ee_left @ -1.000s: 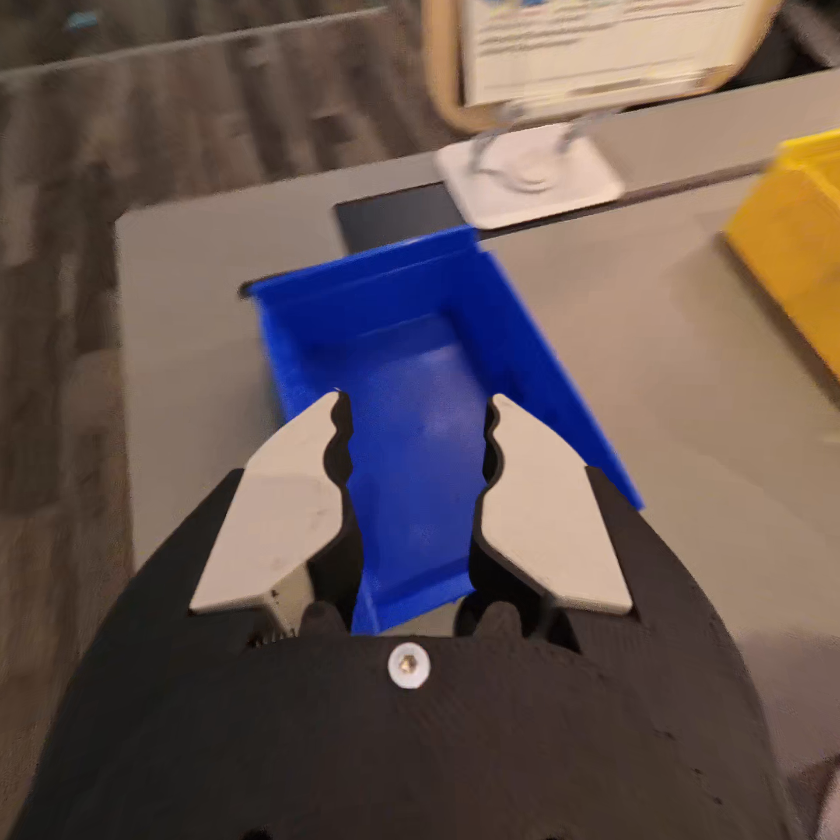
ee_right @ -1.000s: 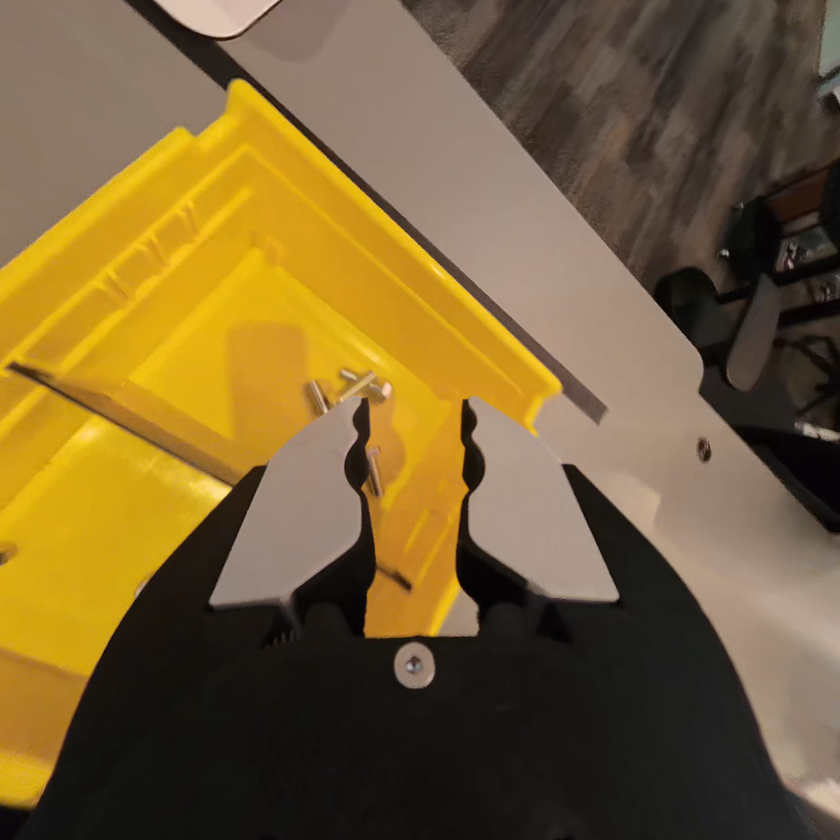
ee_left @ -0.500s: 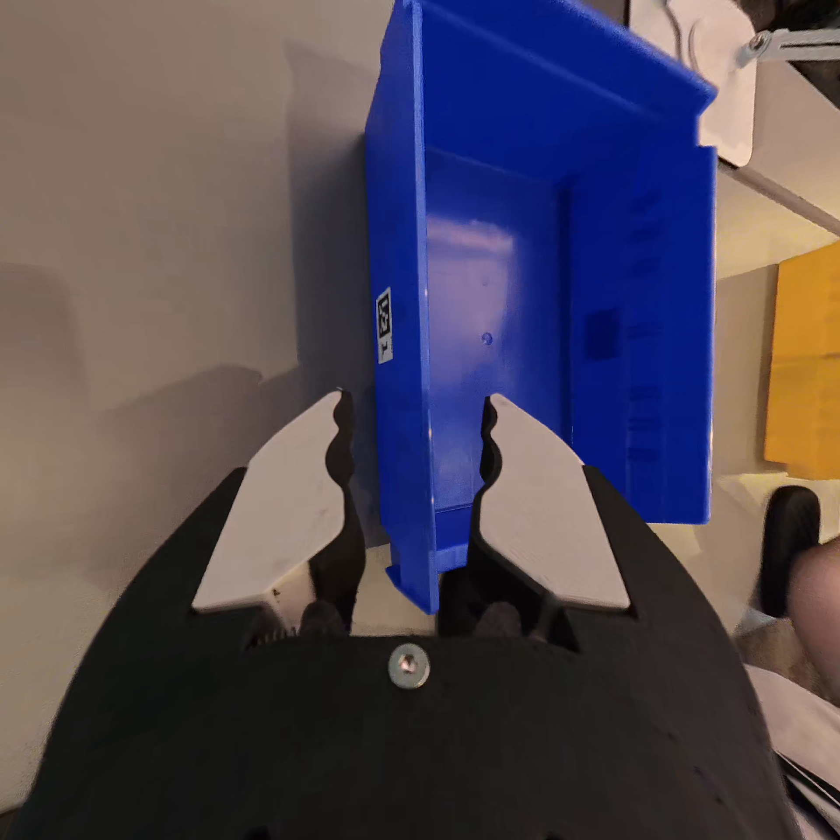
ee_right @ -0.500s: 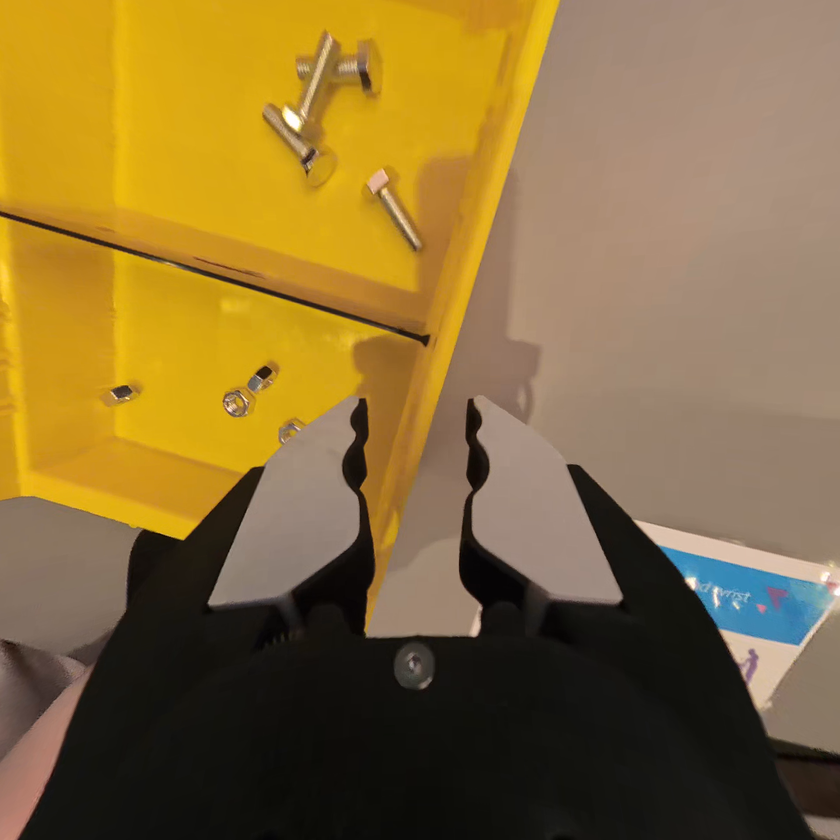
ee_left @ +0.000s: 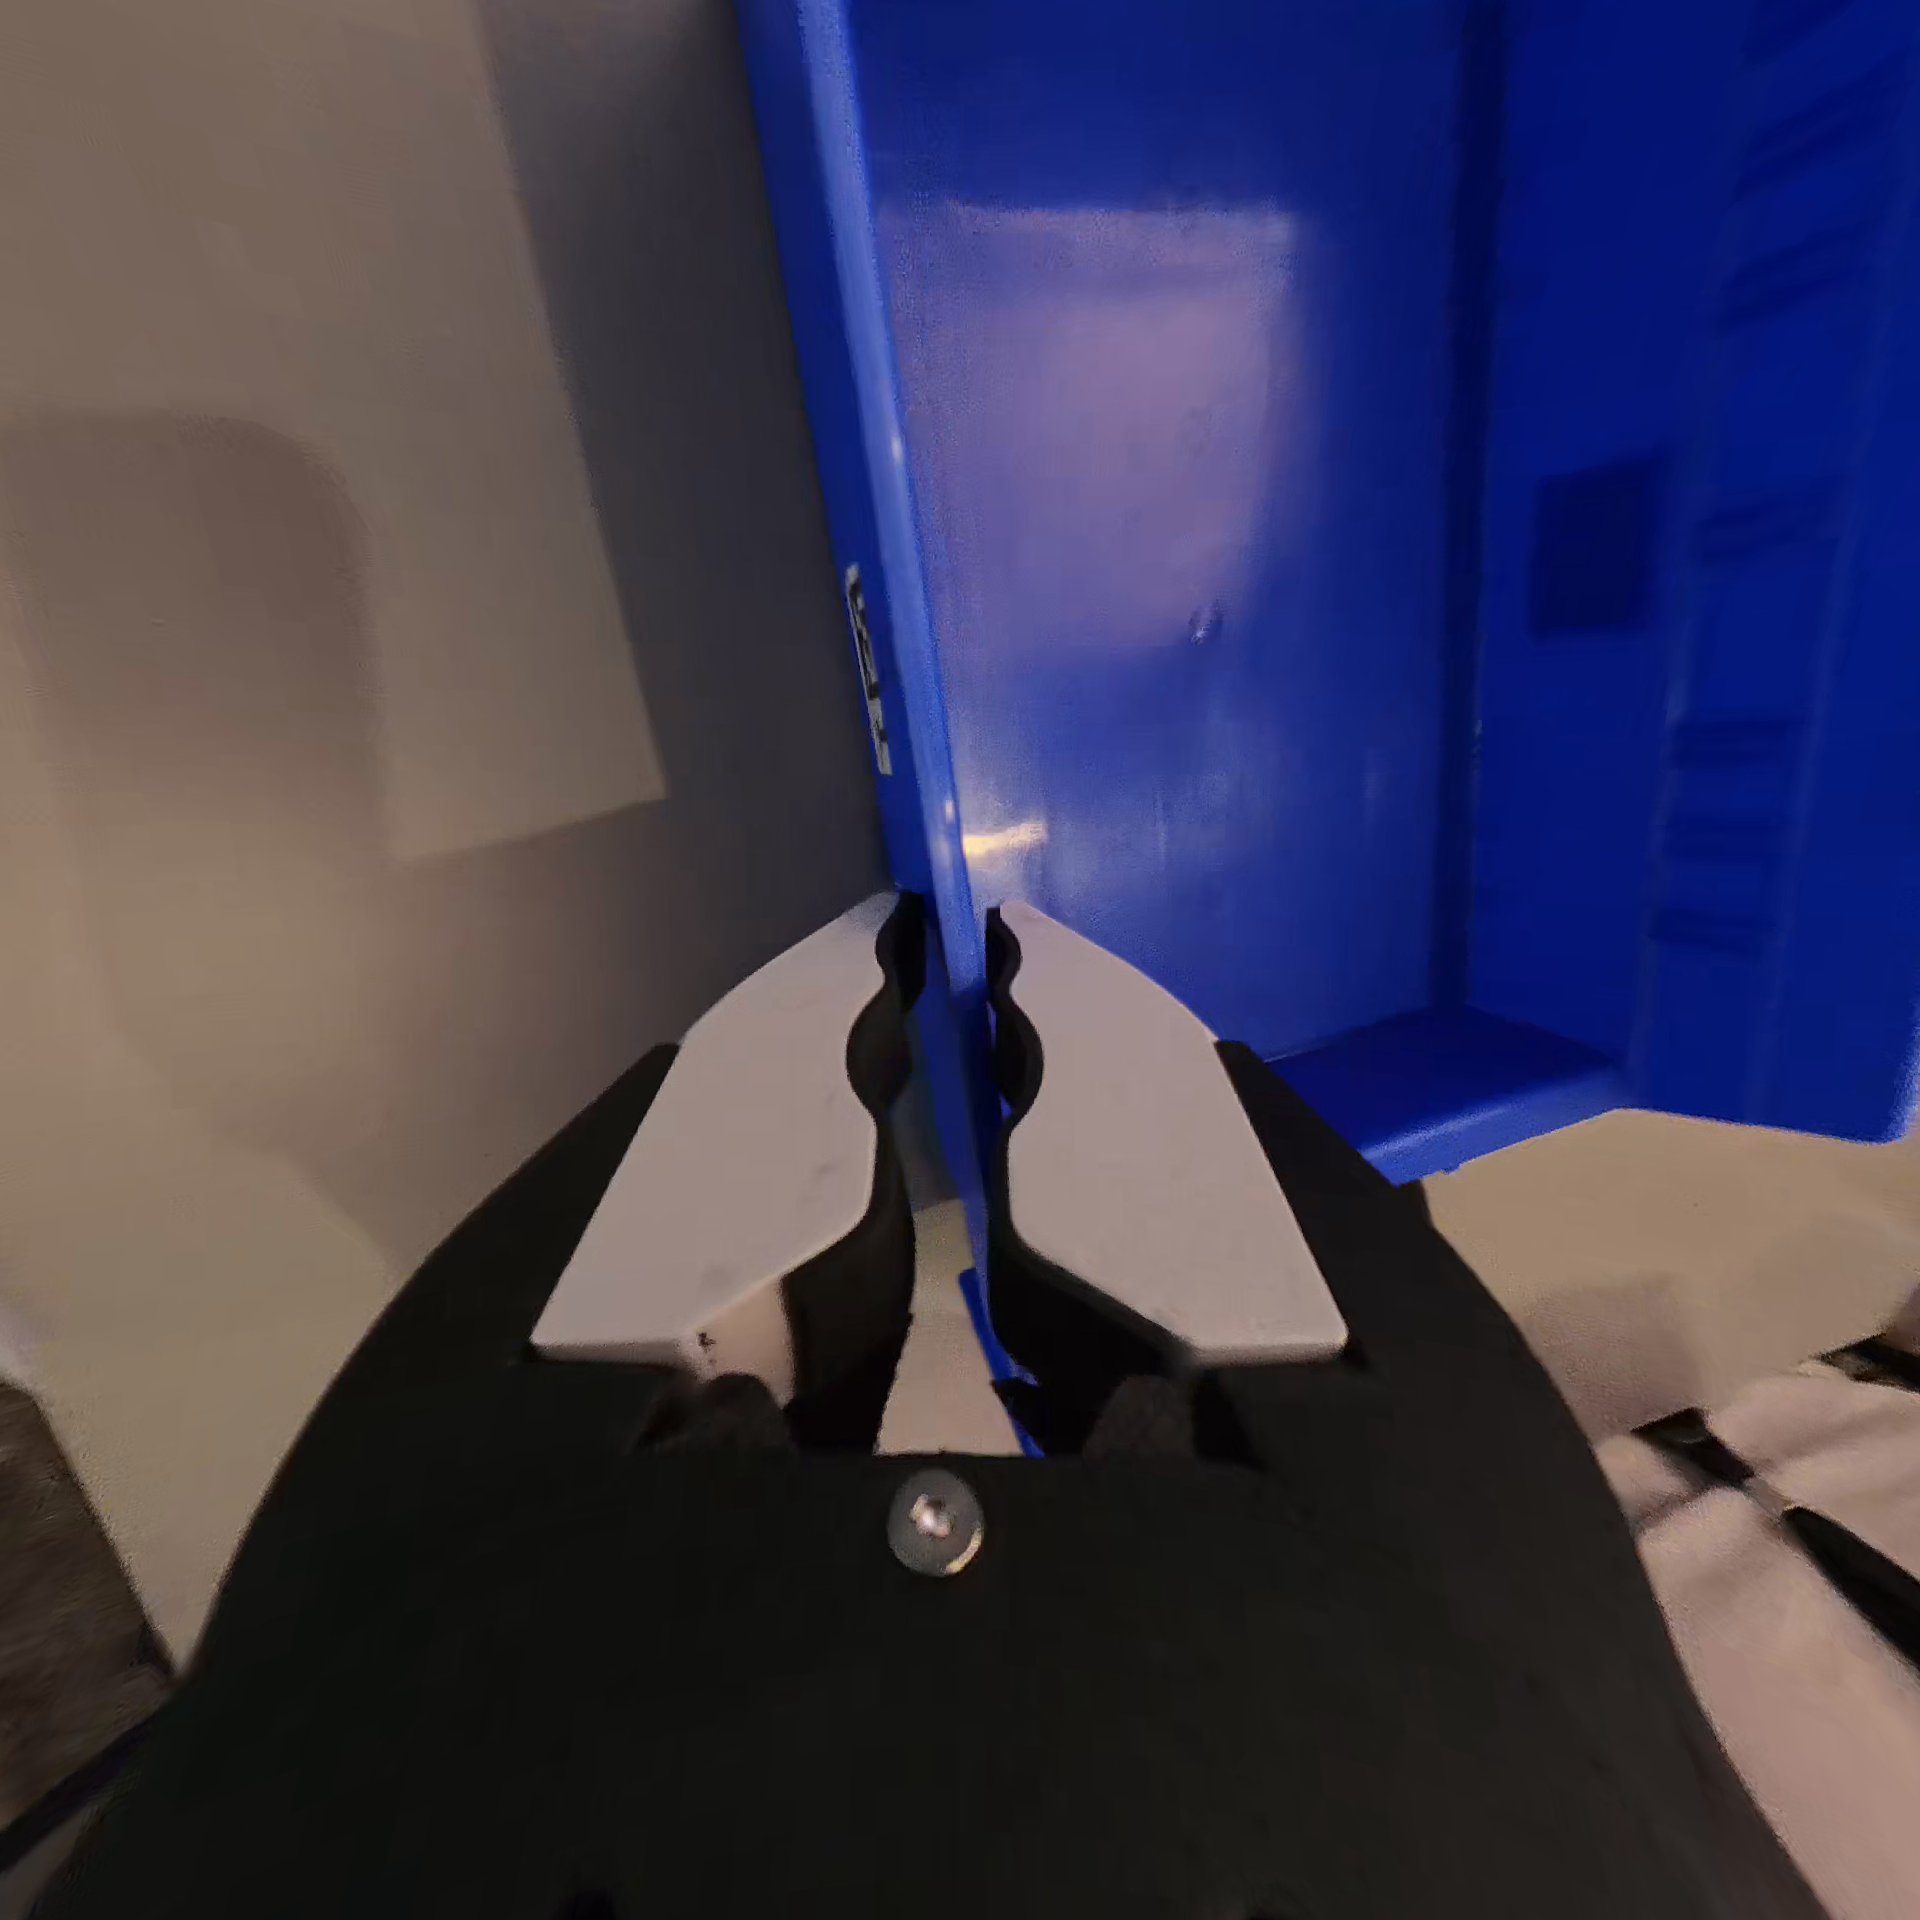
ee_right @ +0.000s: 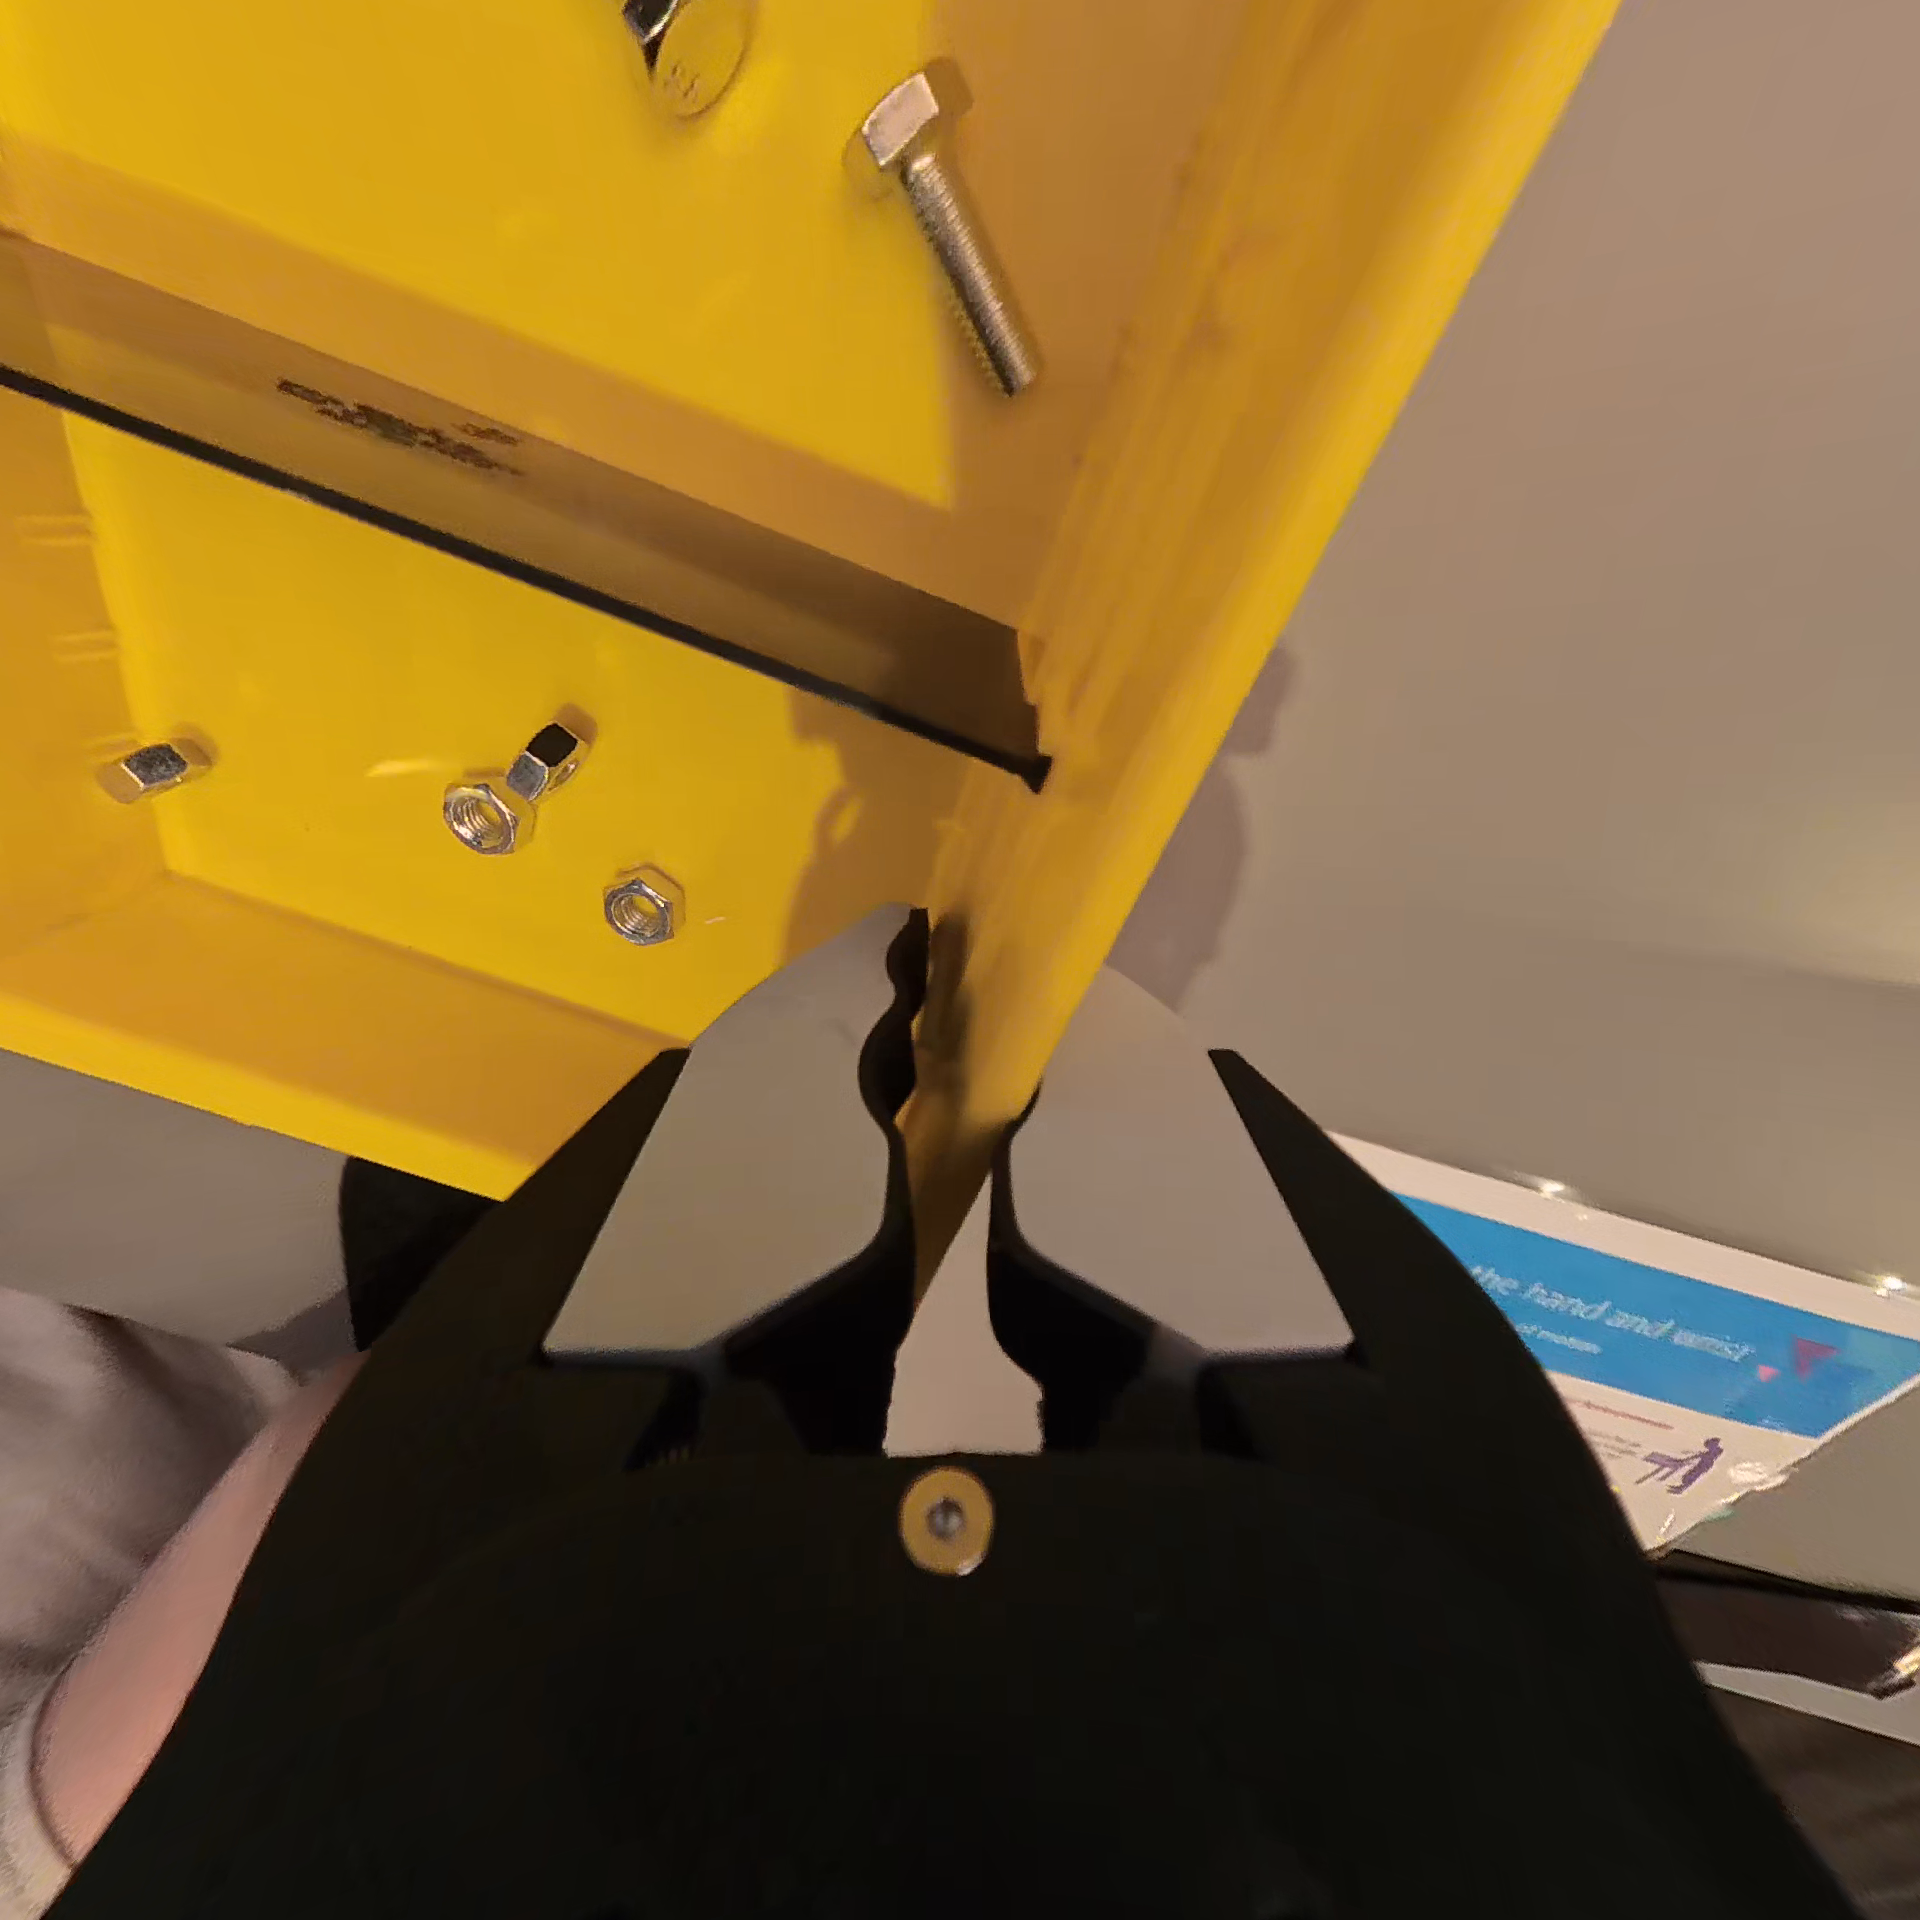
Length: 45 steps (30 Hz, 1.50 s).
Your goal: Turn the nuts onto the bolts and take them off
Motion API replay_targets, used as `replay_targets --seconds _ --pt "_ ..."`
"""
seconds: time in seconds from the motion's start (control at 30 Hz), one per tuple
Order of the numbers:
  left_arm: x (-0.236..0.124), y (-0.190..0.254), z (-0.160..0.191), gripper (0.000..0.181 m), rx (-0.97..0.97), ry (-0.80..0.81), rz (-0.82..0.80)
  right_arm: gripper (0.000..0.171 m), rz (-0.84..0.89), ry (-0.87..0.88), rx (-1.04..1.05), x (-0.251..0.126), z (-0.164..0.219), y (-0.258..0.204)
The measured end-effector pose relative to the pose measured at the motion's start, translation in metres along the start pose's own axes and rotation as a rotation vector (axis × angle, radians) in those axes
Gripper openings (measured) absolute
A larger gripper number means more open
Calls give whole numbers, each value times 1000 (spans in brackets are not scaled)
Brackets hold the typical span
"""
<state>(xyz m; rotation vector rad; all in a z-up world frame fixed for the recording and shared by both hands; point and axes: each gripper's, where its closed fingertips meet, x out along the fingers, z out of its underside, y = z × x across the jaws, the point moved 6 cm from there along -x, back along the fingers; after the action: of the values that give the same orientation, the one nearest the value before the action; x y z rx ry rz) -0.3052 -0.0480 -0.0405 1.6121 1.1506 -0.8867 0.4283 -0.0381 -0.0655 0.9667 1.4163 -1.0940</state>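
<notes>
My left gripper is shut on the left side wall of an empty blue bin, one finger outside and one inside. My right gripper is shut on the right side wall of a yellow bin. A black divider splits the yellow bin. The near compartment holds several steel nuts. The far compartment holds a steel bolt and the head of another bolt at the top edge.
Both bins sit on a grey table. A printed sheet with a blue band lies at the right in the right wrist view. A person's pale sleeve shows at the lower left there. Some 70 cm of space lies between my two pairs of fingers.
Both grippers have moved down onto the bin walls and closed: the left on the blue bin's side wall, the right on the yellow bin's side wall.
</notes>
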Motion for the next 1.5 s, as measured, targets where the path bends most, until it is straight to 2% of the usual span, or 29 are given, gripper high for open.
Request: replay_targets --seconds 0.23,0.33,0.4,0.47,0.5,0.57,0.63,0.73,0.8,0.83,0.9,0.97,1.03,1.13,1.3,1.4,1.5 --pt "21 50 -17 8 151 -122 -65 13 19 -72 -118 6 -29 -50" --pt "34 77 -26 9 216 -164 -97 21 -13 -121 -173 8 -32 -79" --pt "42 97 -29 14 274 -172 -72 25 -56 -122 -193 4 -32 -96" --pt "43 114 -29 16 284 -182 1 24 -14 -70 -138 -10 -34 -103" --pt "40 119 -29 14 270 -184 37 21 13 -22 -111 -21 -35 -106" --pt "27 126 -30 13 247 -133 69 30 97 107 -109 -45 -40 -118" --pt "8 128 -31 14 257 -56 54 34 117 313 -214 -71 -54 -148" --pt "-19 131 -29 15 282 56 54 48 -52 772 -440 -114 -82 -228" --pt "-32 133 -26 15 290 104 70 57 -251 935 -560 -122 -86 -286" --pt "-37 133 -25 15 292 122 73 61 -349 923 -645 -116 -85 -313" --pt "-43 134 -23 15 296 147 79 48 -406 710 -709 -89 -95 -346" --pt "-47 136 -22 15 307 163 93 44 -314 502 -674 -58 -116 -351" --pt "-50 140 -21 15 323 168 106 38 -190 398 -606 -37 -138 -342" --pt "-51 148 -20 16 354 170 118 38 -151 276 -508 -16 -156 -340" --pt "-52 166 -19 15 422 169 137 42 -179 125 -335 21 -166 -353" --pt "-54 177 -17 15 472 176 155 43 -154 150 -286 38 -173 -359" --pt "-58 183 -15 15 499 194 163 27 -121 145 -296 45 -184 -364"
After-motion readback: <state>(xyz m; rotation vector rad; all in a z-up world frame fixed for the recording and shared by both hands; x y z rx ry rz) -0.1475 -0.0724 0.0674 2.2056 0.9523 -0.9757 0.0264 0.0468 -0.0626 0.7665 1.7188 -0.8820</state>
